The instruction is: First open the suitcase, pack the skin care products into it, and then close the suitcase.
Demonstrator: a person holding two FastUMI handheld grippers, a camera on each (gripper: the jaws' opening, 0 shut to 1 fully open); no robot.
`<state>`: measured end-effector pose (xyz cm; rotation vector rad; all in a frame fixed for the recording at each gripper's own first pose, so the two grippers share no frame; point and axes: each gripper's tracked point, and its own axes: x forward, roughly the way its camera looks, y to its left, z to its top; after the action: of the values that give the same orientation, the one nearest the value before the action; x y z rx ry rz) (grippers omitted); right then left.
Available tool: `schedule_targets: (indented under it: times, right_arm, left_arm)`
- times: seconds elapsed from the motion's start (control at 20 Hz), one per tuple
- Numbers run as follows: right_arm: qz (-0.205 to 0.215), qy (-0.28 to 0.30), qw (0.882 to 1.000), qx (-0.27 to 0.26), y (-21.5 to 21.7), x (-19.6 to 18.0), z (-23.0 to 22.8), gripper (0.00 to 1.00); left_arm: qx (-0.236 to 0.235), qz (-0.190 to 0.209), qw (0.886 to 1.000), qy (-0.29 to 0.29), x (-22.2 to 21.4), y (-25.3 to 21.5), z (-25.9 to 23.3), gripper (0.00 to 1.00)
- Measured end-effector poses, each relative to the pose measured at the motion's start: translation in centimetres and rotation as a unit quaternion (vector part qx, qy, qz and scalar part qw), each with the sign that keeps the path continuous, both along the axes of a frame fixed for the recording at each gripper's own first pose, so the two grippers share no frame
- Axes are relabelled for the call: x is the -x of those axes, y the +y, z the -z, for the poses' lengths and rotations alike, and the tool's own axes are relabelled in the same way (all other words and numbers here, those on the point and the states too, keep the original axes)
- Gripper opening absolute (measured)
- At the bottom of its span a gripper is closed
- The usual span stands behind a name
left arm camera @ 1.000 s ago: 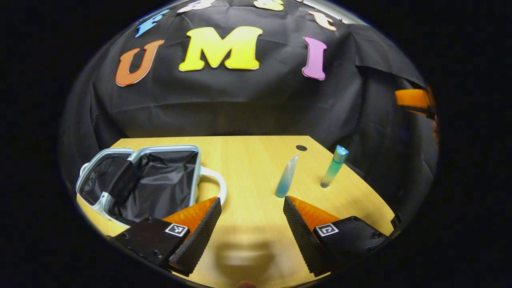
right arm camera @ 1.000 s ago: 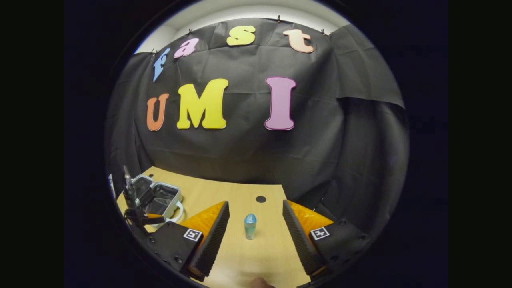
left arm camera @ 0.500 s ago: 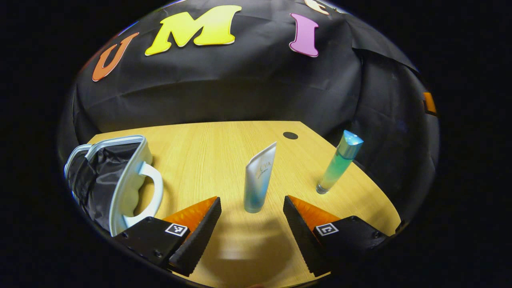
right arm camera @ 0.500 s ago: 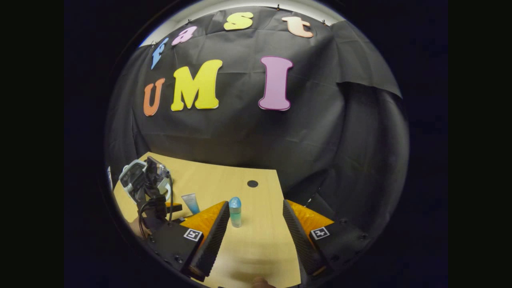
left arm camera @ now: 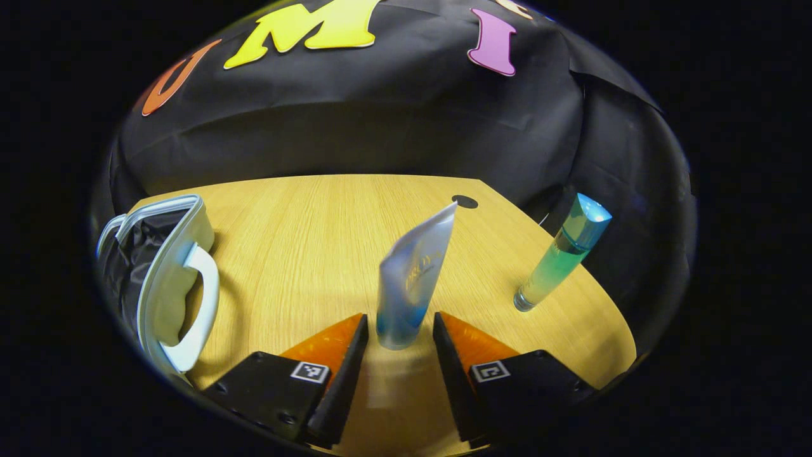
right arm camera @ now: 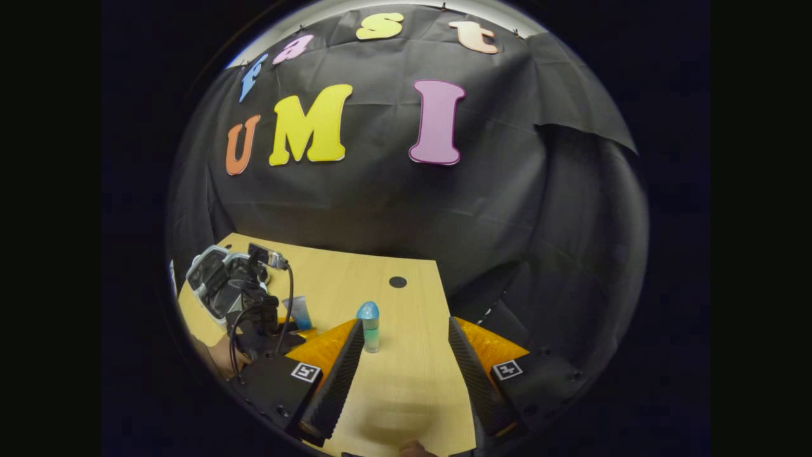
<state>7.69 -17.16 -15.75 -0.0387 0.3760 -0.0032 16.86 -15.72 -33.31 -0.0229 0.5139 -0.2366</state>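
The wooden table (left arm camera: 304, 241) carries the open suitcase (left arm camera: 158, 279) at its left side, black lining showing. The left gripper (left arm camera: 396, 333) has its jaws apart around the base of a standing white-and-blue tube (left arm camera: 409, 279), close beside it without clearly pressing. The right gripper (right arm camera: 406, 346) hovers spread wide, a green bottle with blue cap (right arm camera: 369, 325) standing just ahead of its left finger.
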Motion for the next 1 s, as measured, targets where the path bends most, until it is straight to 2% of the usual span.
schedule_targets:
  times: [0.1, 0.35, 0.4, 0.45, 0.55, 0.75, 0.85, 1.0]
  right_arm:
    - [0.008, 0.009, 1.000, 0.000, -0.3, 0.4, 0.5, 0.79]
    - [0.028, 0.008, 1.000, -0.003, -0.4, 1.2, 0.0, 0.80]
    - [0.030, 0.007, 1.000, -0.005, -0.1, 1.4, 0.0, 0.79]
    - [0.032, 0.006, 0.999, -0.005, 0.3, 1.5, -0.1, 0.79]
    - [0.032, 0.008, 0.999, -0.010, 1.6, 1.5, -0.2, 0.79]
    - [0.028, -0.002, 0.999, -0.021, 5.0, 0.9, -0.1, 0.80]
    - [0.023, -0.008, 0.999, -0.034, 6.8, -0.5, 1.4, 0.80]
    - [0.038, -0.018, 0.998, -0.036, 8.3, -3.7, 4.9, 0.80]
  left_arm:
    - [0.028, 0.023, 0.999, 0.009, 0.3, -1.3, -0.2, 0.47]
    - [0.032, 0.030, 0.999, 0.007, 2.0, -0.7, -3.1, 0.43]
    - [0.027, 0.032, 0.999, 0.005, 2.5, -0.3, -4.2, 0.50]
    - [0.025, 0.035, 0.999, 0.002, 3.1, 0.2, -5.4, 0.43]
    - [0.022, 0.036, 0.999, -0.008, 4.7, 1.7, -8.1, 0.43]
    - [0.017, 0.010, 1.000, -0.014, 7.9, 7.6, -12.6, 0.43]
    - [0.015, -0.016, 1.000, -0.008, 9.1, 12.1, -13.7, 0.43]
    - [0.008, -0.060, 0.998, -0.009, 10.5, 19.1, -15.0, 0.43]
